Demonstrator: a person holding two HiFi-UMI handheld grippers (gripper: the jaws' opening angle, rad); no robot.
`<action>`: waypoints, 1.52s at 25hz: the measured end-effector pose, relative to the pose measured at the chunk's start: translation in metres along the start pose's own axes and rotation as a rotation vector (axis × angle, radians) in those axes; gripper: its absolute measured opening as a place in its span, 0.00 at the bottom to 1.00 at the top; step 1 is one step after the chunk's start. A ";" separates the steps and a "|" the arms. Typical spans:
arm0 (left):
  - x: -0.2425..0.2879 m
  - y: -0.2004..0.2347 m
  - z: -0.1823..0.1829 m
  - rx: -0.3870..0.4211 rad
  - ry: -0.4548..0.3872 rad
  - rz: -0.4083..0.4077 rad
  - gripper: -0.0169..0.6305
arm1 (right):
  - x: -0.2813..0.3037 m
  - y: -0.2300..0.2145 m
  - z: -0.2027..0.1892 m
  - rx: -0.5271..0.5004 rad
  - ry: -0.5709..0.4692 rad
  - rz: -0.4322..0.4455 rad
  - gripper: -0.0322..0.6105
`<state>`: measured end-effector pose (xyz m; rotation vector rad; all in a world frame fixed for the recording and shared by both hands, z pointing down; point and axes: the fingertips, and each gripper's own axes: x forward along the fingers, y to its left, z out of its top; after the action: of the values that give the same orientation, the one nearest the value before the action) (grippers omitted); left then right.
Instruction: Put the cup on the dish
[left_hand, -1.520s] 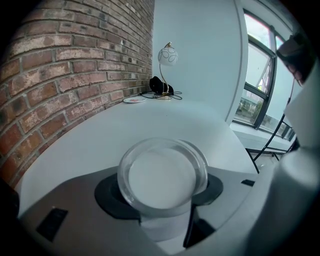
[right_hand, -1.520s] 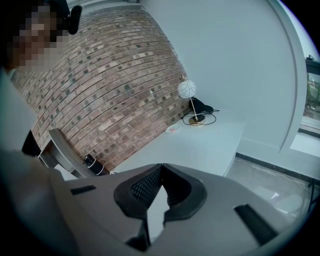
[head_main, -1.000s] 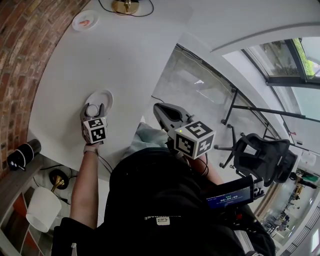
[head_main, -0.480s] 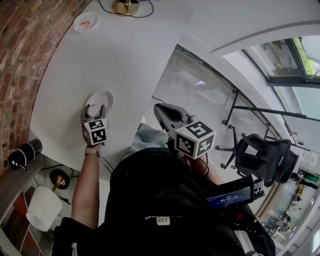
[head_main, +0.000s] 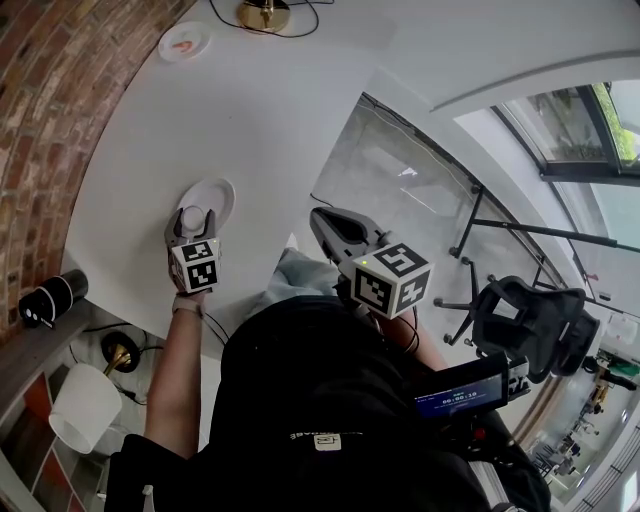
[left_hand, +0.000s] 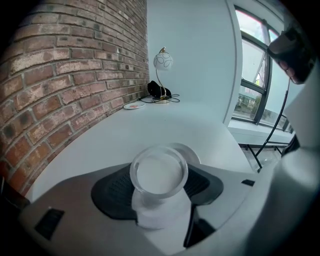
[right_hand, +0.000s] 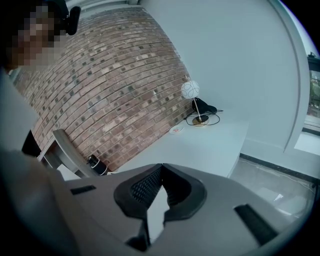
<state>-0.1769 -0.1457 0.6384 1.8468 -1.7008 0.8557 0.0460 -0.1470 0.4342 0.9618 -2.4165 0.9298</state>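
A smooth white curved table (head_main: 270, 110) runs along a rough brick wall (head_main: 50, 110). The left gripper (head_main: 190, 220) clamps a frosted, round, thick-rimmed cup (left_hand: 159, 175) upright at the near edge of the shallow white dish (left_hand: 194, 153); whether it rests there I cannot tell. Released off-centre, it could tip off the sloped rim or skid. The right gripper (right_hand: 161, 169) is closed, empty, beside the table.

The cup (left_hand: 159, 175) is frosted white, the dish (head_main: 218, 190) white, the wall (left_hand: 65, 75) red-brown brick.
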 end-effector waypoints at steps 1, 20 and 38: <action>-0.001 0.000 0.000 -0.002 -0.002 0.001 0.42 | 0.000 0.001 0.000 -0.002 -0.001 0.003 0.05; -0.010 0.007 -0.002 -0.018 -0.002 0.059 0.42 | -0.006 -0.001 -0.002 0.001 -0.023 0.012 0.05; -0.038 -0.001 0.026 -0.035 -0.072 0.004 0.49 | -0.006 0.009 0.000 -0.012 -0.041 0.054 0.05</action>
<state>-0.1738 -0.1379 0.5929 1.8718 -1.7529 0.7644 0.0436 -0.1393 0.4267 0.9241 -2.4909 0.9218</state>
